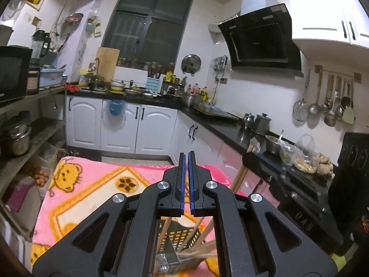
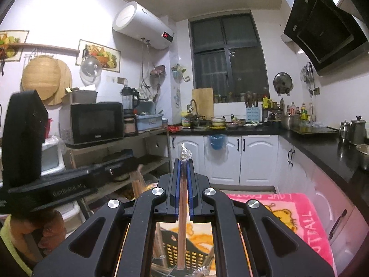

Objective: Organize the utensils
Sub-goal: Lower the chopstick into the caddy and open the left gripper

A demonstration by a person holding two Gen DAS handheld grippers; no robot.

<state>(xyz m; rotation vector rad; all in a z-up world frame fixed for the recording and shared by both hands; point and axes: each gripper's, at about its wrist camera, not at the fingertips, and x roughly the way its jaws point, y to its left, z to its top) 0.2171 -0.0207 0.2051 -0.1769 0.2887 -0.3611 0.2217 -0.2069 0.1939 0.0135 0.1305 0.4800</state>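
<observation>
Left gripper (image 1: 187, 155) sits at centre frame of the left wrist view, jaws nearly together, nothing between the blue pads. Below it, at bottom centre, a black slotted basket (image 1: 182, 235) stands on the pink cartoon blanket (image 1: 92, 184), with wooden chopsticks (image 1: 198, 251) leaning inside it.

Right gripper (image 2: 183, 161) at centre frame of the right wrist view, jaws narrow and clamped on a brown chopstick (image 2: 182, 226) in a clear wrapper; the wrapper tip pokes out above the fingertips. The stick runs straight down the frame to the basket (image 2: 184, 251) at bottom centre.

The other gripper body shows at left of that view, with a hand (image 2: 49, 228) at lower left. Kitchen counter (image 2: 311, 138) at right.
</observation>
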